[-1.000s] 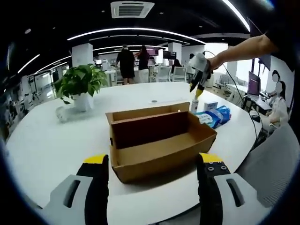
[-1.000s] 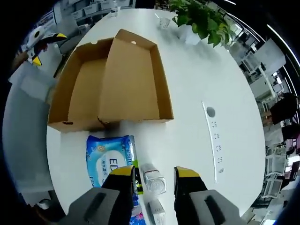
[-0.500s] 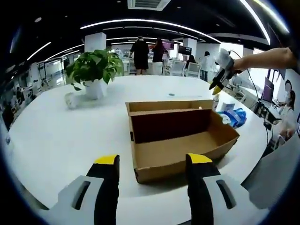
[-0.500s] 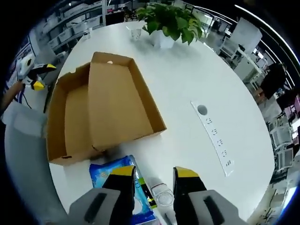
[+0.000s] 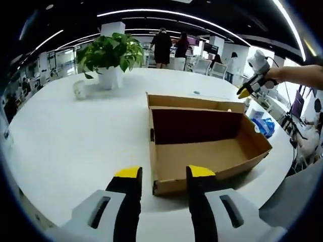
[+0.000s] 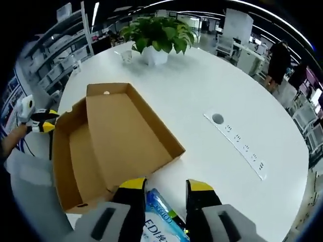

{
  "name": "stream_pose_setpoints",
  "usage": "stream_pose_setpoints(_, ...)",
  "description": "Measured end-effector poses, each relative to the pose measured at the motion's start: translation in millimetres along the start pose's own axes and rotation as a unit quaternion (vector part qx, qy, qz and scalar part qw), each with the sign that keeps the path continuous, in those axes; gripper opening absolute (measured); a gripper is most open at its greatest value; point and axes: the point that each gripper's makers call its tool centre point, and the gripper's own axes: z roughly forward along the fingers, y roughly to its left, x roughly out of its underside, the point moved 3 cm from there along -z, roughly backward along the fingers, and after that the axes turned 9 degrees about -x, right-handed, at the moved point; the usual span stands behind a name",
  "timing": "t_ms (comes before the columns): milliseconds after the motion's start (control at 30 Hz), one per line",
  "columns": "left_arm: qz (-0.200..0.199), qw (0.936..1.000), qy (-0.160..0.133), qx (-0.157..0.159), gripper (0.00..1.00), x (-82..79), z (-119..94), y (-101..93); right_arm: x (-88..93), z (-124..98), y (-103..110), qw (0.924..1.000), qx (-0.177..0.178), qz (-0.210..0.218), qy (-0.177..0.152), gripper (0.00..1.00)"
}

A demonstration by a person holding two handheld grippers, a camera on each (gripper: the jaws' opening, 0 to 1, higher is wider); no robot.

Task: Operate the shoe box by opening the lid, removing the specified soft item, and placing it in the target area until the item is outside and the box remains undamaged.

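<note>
The brown shoe box (image 5: 202,151) stands open on the white table, its inside bare and its lid (image 6: 133,126) folded back flat beside it. My left gripper (image 5: 164,174) hovers open just short of the box's near end, nothing between its yellow tips. A blue soft wipes pack (image 5: 264,123) lies on the table beyond the box's far end. My right gripper (image 6: 166,185) is open above that pack (image 6: 160,222), holding nothing; it also appears as the right gripper (image 5: 251,85) in a person's hand at the far right.
A potted plant (image 5: 108,50) and a small glass (image 5: 78,89) stand at the table's far side. A power strip (image 6: 242,148) is set into the table (image 6: 227,91). People stand in the office behind. The left gripper (image 6: 38,121) shows at the box's far end.
My left gripper's jaws have narrowed and it has moved closer to the box's end. The right gripper has swung up, so the small bottle has left its view.
</note>
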Motion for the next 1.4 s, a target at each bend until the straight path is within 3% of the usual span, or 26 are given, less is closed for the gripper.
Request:
stream_pose_setpoints(433,-0.031,0.9990,0.027,-0.014,0.04,3.0,9,6.6,-7.2,18,2,0.9963,0.017,0.073,-0.042,0.23)
stream_pose_setpoints(767,-0.052,0.9979,0.034,-0.016,0.03,4.0,9,7.2,-17.0,40,-17,0.9880,0.033,0.134,-0.070,0.21)
stream_pose_setpoints(967,-0.046,0.9981,0.035,-0.019,0.03,4.0,9,7.3,-12.7,47,-20,0.9836,0.042,0.162,-0.067,0.19)
stream_pose_setpoints(1233,-0.047,0.9981,0.034,-0.019,0.02,3.9,10,7.8,-7.5,60,-26,0.9705,0.036,0.231,-0.060,0.12)
stream_pose_setpoints(1400,-0.047,0.9981,0.035,-0.019,0.02,3.7,12,8.6,-4.2,63,-21,0.9712,0.034,0.230,-0.050,0.04)
